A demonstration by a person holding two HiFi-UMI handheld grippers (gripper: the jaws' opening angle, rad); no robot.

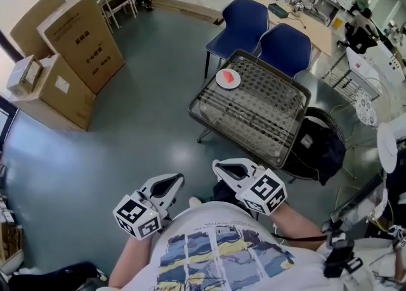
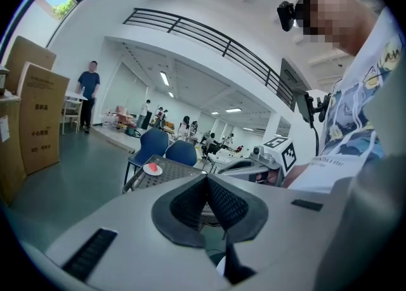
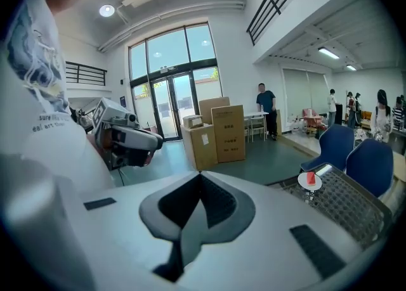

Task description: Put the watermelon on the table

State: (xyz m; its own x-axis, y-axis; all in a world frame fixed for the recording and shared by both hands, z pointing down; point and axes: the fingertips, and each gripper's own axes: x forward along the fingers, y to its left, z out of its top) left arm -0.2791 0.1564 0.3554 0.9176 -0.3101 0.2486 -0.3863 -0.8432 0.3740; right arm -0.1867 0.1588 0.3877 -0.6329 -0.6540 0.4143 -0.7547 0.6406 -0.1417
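Observation:
A red watermelon slice [image 1: 229,74] lies on a small white plate [image 1: 223,82] at the far left corner of a wire-mesh table [image 1: 266,118]. Both grippers hover close to my torso, well short of the table. My left gripper [image 1: 179,177] is shut with nothing between its jaws. My right gripper [image 1: 216,164] is shut and empty as well. In the left gripper view the slice [image 2: 152,167] shows far ahead beyond the closed tips [image 2: 206,177]. In the right gripper view the slice [image 3: 310,179] sits off to the right of the closed tips [image 3: 200,174].
Two blue chairs [image 1: 244,23] [image 1: 285,45] stand behind the table. A black bag [image 1: 317,147] rests at the table's near right side. Cardboard boxes [image 1: 79,42] are stacked at the left. Bare grey floor lies between me and the table. People stand far back.

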